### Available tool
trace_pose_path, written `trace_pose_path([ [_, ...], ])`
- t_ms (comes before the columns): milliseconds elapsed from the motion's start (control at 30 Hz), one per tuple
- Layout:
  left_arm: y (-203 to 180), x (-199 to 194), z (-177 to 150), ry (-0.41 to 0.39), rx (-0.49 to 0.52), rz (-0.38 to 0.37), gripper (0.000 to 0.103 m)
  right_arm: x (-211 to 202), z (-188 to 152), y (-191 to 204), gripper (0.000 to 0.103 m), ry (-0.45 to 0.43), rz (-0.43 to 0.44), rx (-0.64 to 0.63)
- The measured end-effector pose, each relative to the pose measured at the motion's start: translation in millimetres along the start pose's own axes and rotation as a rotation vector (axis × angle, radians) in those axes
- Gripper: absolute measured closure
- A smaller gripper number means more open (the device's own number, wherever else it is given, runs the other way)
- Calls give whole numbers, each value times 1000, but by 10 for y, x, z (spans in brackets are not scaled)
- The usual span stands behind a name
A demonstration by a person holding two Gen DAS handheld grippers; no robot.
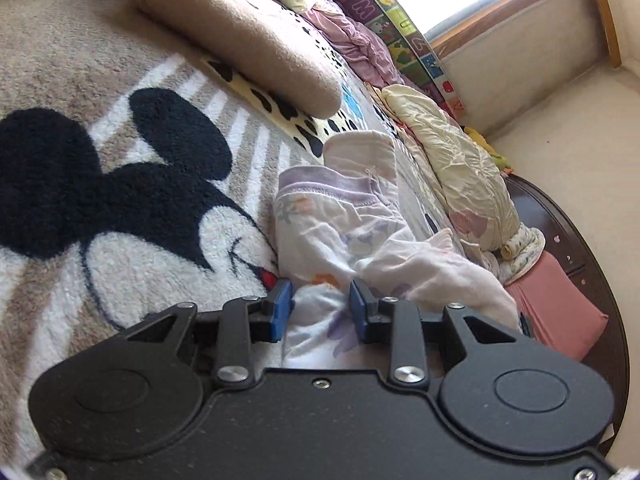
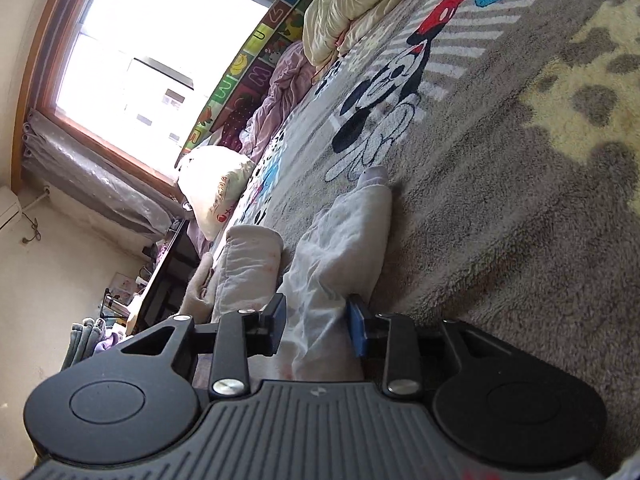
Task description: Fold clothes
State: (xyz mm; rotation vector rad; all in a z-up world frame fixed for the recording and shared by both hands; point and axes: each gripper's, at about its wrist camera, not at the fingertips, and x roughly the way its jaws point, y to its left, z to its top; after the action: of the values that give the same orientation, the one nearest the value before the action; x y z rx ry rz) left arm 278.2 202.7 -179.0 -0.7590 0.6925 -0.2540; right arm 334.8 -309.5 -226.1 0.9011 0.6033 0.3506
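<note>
Garment (image 1: 340, 232) lying lengthwise ahead of left gripper (image 1: 320, 304), right gripper (image 2: 316, 320) (both spread apart, fabric between, unclamped).

— That blanket (image 1: 132, 208) on the bed looks thick and fuzzy, a matt fleece.

— And the garment (image 1: 340, 224) is thin, creased cotton, soft and dull.

— The left gripper (image 1: 320, 304)?

— Matt black plastic, blue rubbery pads (image 1: 282, 310), shiny metal rivets. The window frame (image 2: 36, 92) is varnished wood.
</note>
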Motion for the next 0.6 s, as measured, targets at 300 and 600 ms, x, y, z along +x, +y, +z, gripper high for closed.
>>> trace_pose_path([
  [300,-216,-89,-102,-130,152,28,99,-77,-14,53,93,-73,-11,-33],
  [600,-418,-1091,-125,-497,151,318,100,-1028,-13,230,94,-371,-94,-106],
])
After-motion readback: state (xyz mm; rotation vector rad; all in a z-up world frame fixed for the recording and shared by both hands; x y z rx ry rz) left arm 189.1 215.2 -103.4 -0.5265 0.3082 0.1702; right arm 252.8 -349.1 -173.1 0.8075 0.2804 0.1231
